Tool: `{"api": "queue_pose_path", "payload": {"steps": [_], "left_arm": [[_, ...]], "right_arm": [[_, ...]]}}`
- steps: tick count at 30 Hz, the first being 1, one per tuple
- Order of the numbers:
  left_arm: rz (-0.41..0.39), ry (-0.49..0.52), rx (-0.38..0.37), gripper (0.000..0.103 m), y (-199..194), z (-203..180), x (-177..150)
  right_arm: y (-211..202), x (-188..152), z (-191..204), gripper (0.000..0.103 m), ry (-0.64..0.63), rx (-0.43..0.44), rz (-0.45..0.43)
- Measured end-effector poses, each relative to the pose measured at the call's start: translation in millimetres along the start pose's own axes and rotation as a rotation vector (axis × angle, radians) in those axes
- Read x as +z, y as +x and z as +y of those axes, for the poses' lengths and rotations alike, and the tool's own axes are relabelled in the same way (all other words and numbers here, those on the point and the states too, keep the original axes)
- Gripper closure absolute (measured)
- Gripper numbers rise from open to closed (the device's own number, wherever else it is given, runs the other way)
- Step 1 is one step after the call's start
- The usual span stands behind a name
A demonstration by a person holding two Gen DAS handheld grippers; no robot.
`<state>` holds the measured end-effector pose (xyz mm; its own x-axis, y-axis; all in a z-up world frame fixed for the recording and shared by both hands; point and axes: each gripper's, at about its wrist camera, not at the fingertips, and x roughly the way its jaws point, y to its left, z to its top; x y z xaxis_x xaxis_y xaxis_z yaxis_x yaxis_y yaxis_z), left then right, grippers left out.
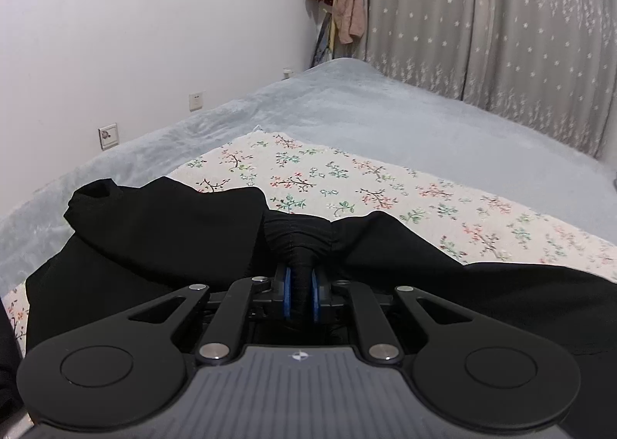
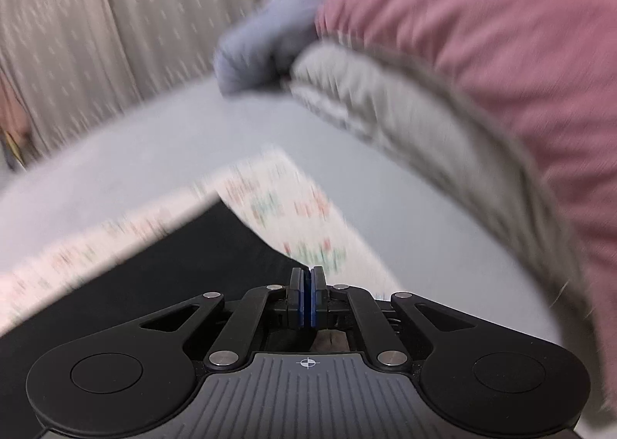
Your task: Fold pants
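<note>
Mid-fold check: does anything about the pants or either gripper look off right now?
Yes. The black pants lie bunched and rumpled on the floral sheet, not flat. The left gripper pinches a ribbed band, while the right gripper has its jaws shut on nothing.

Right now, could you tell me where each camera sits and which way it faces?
Left wrist: on the left gripper, looking along its fingers and down across the bed toward the white wall and curtain; fingers clamp black pants.
Right wrist: on the right gripper, angled down over the bed toward piled bedding; blurred; fingers shut, empty.
Shared: pants, floral sheet, blue-grey bed cover, curtain.
</note>
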<state>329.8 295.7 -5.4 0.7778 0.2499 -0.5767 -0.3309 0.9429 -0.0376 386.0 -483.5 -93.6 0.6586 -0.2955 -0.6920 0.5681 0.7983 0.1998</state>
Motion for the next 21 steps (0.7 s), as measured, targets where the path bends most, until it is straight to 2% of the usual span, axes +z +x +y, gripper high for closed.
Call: {"api": "queue_pose_path", "payload": {"steps": [2,7,9,11,12,13,14,15,17,21], "left_arm": [[0.014,-0.012,-0.024,0.07,-7.6,6.8,-6.9],[0.012,0.044,-0.036,0.07,-18.5,8.7,-18.3],[0.023,0.047,-0.048,0.07,-17.2,10.2,-18.2],[0.038,0.04,-0.056,0.07,-13.2,12.0,-17.7],[0.038,0.039,-0.058,0.07,-10.9,12.0,-17.1],[0.038,0.041,-0.059,0.07,-8.5,10.9,-16.5],[0.038,0.039,-0.059,0.07,-6.6,10.7,-16.1],[0.037,0.035,-0.063,0.07,-4.6,9.8,-15.5],[0.033,0.033,-0.069,0.07,-3.2,8.1,-15.8],[0.018,0.046,-0.095,0.07,-10.8,9.7,-19.7]], "right_arm": [[-10.0,-2.2,-8.5,0.101,-0.019,-0.005,-0.013],[-4.3,-35.0,-48.3,0.101,-0.012,-0.055,0.109],[-9.3,-47.1,-51.2,0.097,-0.052,-0.044,0.081],[-14.2,-48.5,-46.0,0.082,-0.097,-0.068,0.078],[-16.1,-46.4,-41.8,0.057,-0.115,-0.096,0.083],[-17.0,-42.4,-36.8,0.023,-0.128,-0.129,0.085],[-17.3,-38.0,-31.9,0.018,-0.134,-0.145,0.067],[-21.7,-34.3,-28.1,0.018,-0.124,-0.119,0.036],[-24.1,-25.4,-20.4,0.018,-0.085,-0.082,0.026],[-6.9,-2.2,17.3,0.018,0.019,0.078,0.08]]}}
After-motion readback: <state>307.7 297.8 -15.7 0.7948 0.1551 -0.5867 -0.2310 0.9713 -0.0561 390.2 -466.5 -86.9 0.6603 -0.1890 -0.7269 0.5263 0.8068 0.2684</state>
